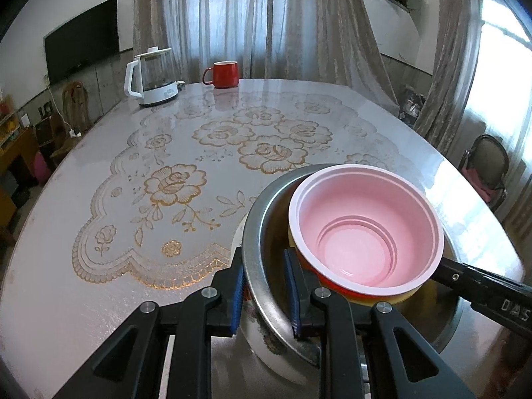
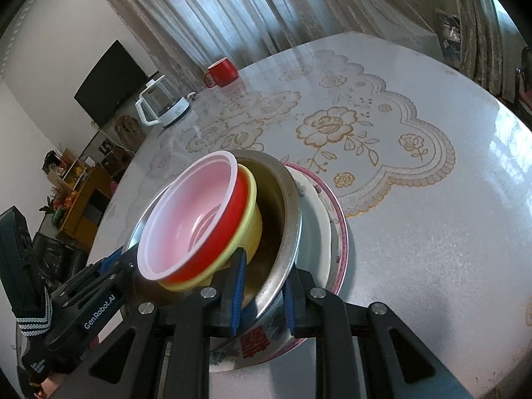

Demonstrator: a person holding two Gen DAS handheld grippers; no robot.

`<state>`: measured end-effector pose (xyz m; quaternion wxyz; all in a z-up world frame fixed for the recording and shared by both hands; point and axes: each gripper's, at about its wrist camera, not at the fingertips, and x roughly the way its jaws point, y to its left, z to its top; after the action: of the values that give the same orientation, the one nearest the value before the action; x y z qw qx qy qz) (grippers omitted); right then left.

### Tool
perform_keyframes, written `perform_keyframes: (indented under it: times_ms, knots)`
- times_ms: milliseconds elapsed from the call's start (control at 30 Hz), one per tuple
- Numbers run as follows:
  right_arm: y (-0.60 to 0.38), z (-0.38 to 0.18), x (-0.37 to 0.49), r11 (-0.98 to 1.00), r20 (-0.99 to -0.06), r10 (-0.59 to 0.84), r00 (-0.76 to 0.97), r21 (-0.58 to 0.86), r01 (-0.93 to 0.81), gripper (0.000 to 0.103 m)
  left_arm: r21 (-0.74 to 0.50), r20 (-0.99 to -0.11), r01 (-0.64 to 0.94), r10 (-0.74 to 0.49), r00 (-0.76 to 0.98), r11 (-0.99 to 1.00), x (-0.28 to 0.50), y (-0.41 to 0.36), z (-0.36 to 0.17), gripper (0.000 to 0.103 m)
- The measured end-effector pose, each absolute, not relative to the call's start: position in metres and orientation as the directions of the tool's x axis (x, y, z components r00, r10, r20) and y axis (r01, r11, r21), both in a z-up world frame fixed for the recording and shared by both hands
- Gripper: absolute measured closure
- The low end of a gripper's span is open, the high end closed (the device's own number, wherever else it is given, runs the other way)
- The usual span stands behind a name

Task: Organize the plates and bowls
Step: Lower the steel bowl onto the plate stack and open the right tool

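A nest of bowls fills the near side of the table: a red bowl with a pink inside sits in a yellow bowl, inside a steel bowl, inside a white flowered bowl. A pink-rimmed plate lies under them. My left gripper is shut on the steel and white bowls' rim on one side. Opposite it, my right gripper clamps the same rim. Whether the stack touches the table I cannot tell.
A red mug and a glass kettle with a white handle stand at the far edge. A dark chair stands beyond the right edge. Gold rose patterns cover the tabletop.
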<state>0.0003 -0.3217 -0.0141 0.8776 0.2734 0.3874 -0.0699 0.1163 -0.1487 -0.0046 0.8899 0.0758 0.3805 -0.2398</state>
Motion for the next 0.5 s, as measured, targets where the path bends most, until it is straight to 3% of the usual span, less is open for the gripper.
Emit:
perform_keyframes:
  times_ms: [333, 500]
  knots:
    - [-0.326, -0.013, -0.003, 0.812, -0.719, 0.135, 0.682, 0.475, 0.34, 0.078, -0.053, -0.704, 0.492, -0.382, 0.599, 0.869, 0.112, -0.145, -0.003, 0.081]
    - [-0.319, -0.01, -0.007, 0.838, -0.718, 0.104, 0.688, 0.435, 0.328, 0.081, -0.035, -0.694, 0.494, -0.377, 0.614, 0.869, 0.106, -0.141, 0.0, 0.081]
